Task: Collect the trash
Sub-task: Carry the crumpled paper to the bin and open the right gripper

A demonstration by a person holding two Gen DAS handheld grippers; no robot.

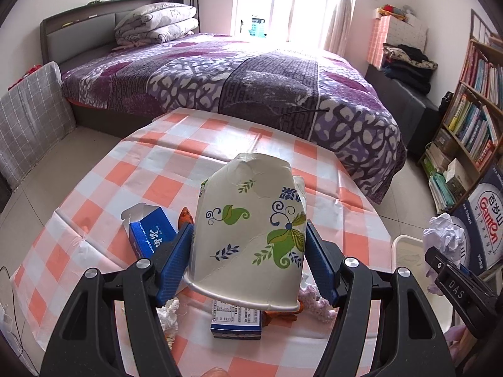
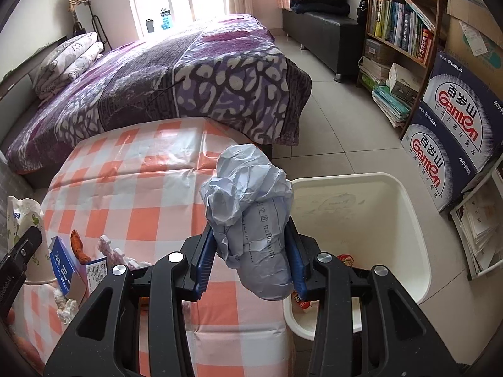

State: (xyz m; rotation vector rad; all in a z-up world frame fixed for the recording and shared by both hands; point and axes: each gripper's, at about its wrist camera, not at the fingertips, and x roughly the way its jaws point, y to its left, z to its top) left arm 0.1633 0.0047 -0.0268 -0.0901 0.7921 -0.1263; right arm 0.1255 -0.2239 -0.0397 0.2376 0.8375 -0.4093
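Observation:
My left gripper [image 1: 248, 245] is shut on a crushed white paper cup [image 1: 251, 229] with green leaf print, held upside down above the checkered table [image 1: 195, 144]. My right gripper [image 2: 250, 245] is shut on a crumpled ball of printed paper [image 2: 251, 216], held over the table's right edge beside the white trash bin [image 2: 418, 251]. The bin holds a few wrappers. The paper ball also shows at the right of the left wrist view [image 1: 444, 232]. On the table lie a blue carton [image 1: 151, 235], a small printed box [image 1: 235, 320], orange scraps [image 2: 77, 245] and pinkish crumpled bits [image 2: 110, 248].
A bed with a purple blanket [image 1: 251, 78] stands just behind the table. A bookshelf [image 2: 399, 22] and stacked Ganten water boxes [image 2: 452, 125] stand at the right on the tiled floor. A grey checked bag [image 1: 28, 116] stands left of the table.

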